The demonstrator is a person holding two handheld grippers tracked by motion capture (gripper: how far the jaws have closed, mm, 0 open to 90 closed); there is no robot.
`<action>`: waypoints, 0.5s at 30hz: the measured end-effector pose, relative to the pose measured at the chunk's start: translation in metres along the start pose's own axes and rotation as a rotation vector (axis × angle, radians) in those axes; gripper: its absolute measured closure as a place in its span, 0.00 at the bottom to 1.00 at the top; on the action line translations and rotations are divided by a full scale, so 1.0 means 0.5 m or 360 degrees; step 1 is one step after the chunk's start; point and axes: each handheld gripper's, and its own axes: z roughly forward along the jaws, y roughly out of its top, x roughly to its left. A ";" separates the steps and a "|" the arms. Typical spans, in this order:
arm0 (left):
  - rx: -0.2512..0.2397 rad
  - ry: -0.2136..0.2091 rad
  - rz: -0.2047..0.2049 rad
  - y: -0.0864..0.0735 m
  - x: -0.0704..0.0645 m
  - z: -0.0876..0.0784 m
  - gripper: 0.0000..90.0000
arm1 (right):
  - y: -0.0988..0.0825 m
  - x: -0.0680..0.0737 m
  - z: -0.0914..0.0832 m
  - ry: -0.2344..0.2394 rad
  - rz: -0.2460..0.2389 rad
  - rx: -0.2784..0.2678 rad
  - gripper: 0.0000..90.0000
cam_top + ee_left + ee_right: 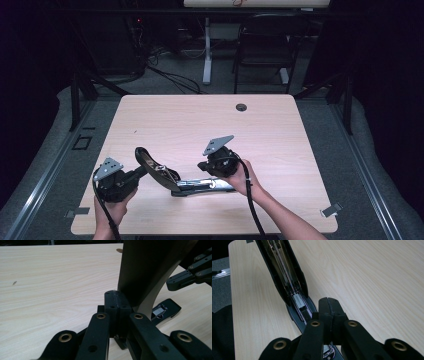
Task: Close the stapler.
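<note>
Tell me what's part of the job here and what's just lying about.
In the job:
stapler, top swung open
left gripper, by the raised top
right gripper, above the metal base

Lying about:
table's cable hole
chair behind the table

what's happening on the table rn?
A person is working a stapler that is swung open on the wooden table. The left claw, jaws shut, sits against the raised top arm. The right claw, also shut, is down by the metal base. Whether either pinches the stapler isn't clear.
</note>
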 end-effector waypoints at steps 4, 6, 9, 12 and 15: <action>0.0010 -0.0009 0.0018 0.003 -0.004 0.006 1.00 | 0.002 0.003 -0.001 0.0002 0.0001 -0.0015 1.00; 0.0010 -0.0014 0.0022 0.003 -0.006 0.009 1.00 | 0.004 0.003 -0.002 0.0009 -0.0003 -0.0014 1.00; 0.0013 -0.0008 0.0040 0.003 -0.009 0.014 1.00 | 0.006 0.005 -0.003 0.0013 -0.0012 -0.0017 1.00; 0.0043 -0.0019 0.0049 0.004 -0.011 0.017 1.00 | 0.006 0.007 -0.002 0.0021 -0.0010 -0.0019 1.00; 0.0034 -0.0024 0.0051 0.003 -0.014 0.021 1.00 | 0.007 0.008 -0.002 0.0022 -0.0013 -0.0022 1.00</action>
